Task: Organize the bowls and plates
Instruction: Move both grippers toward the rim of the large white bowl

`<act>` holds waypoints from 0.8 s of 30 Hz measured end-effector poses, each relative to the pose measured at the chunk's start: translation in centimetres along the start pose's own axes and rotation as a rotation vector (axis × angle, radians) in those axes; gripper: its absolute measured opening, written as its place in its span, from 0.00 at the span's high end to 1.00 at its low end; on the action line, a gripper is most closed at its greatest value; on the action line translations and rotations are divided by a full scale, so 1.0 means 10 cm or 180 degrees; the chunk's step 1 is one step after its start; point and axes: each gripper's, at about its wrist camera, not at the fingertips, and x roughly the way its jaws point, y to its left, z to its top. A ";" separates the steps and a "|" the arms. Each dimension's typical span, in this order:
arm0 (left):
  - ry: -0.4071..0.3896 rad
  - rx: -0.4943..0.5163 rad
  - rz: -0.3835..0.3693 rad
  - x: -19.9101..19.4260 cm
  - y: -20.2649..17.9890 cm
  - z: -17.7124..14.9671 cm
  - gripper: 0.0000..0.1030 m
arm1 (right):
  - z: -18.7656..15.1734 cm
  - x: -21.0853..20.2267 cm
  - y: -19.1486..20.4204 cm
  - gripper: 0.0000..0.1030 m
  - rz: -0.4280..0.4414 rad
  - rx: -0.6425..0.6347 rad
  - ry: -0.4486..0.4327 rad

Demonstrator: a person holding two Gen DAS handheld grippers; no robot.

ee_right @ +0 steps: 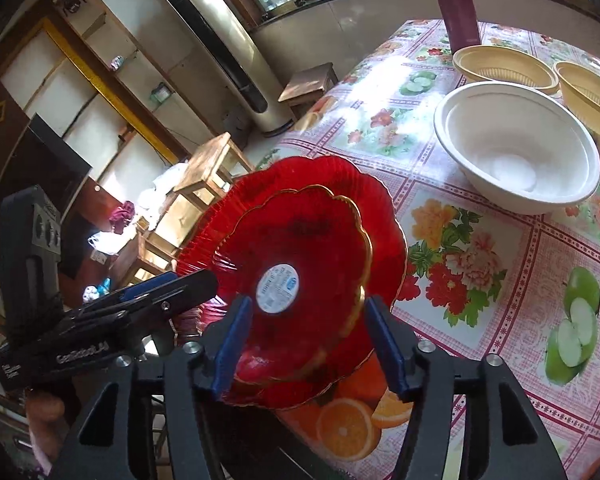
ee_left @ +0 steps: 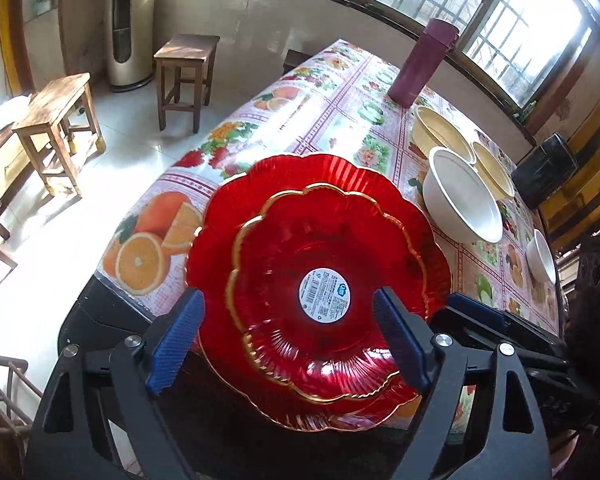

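Two red scalloped plates with gold rims lie stacked at the table's near corner: a small one (ee_left: 320, 280) with a round white sticker sits on a larger one (ee_left: 220, 240). They also show in the right wrist view, the small plate (ee_right: 300, 248) on the large plate (ee_right: 320, 176). My left gripper (ee_left: 292, 340) is open, its blue pads (ee_left: 176, 340) on either side of the small plate's near edge. My right gripper (ee_right: 306, 344) is open too, straddling the plates' edge from the other side. A white bowl (ee_right: 516, 148) and two yellow bowls (ee_right: 504, 66) stand farther back.
A tall purple container (ee_left: 420, 64) stands at the table's far side. A second small white bowl (ee_left: 540, 256) sits at the right. Wooden stools (ee_left: 60, 120) stand on the tiled floor left of the fruit-patterned tablecloth (ee_left: 284, 120). The left gripper's body (ee_right: 100, 320) shows beside the plates.
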 end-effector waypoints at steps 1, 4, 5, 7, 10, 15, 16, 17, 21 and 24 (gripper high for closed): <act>-0.0049 -0.0006 0.0023 -0.03 0.01 0.01 0.16 | 0.00 -0.07 -0.03 0.33 0.0056 0.0024 -0.0034; -0.0162 -0.0033 0.0077 -0.09 0.03 0.04 0.16 | 0.02 -0.29 -0.15 0.31 0.0204 0.0084 -0.0185; -0.0180 -0.0032 0.0072 -0.10 0.02 0.04 0.15 | 0.02 -0.37 -0.22 0.29 0.0235 0.0126 -0.0259; -0.0190 -0.0021 0.0029 -0.09 -0.01 0.04 0.09 | 0.03 -0.51 -0.38 0.26 0.0225 0.0222 -0.0438; -0.0151 0.0025 -0.0050 -0.05 -0.12 0.04 0.00 | 0.05 -0.68 -0.71 0.22 0.0223 0.0464 -0.0653; -0.0084 0.0227 -0.0049 0.01 -0.40 0.01 0.00 | 0.03 -0.83 -1.25 0.20 0.0293 0.0857 -0.0953; -0.0064 0.0285 -0.0052 0.03 -0.47 0.00 0.00 | 0.03 -0.84 -1.35 0.19 0.0331 0.0940 -0.0994; -0.0054 0.0334 -0.0049 0.04 -0.54 -0.01 0.00 | 0.02 -0.85 -1.44 0.19 0.0370 0.1035 -0.1030; 0.0017 0.0503 -0.0086 0.10 -0.80 -0.05 0.00 | 0.00 -0.81 -1.76 0.17 0.0478 0.1332 -0.1111; 0.0079 0.0596 -0.0110 0.17 -0.98 -0.04 0.00 | -0.01 -0.76 -1.91 0.17 0.0557 0.1558 -0.1051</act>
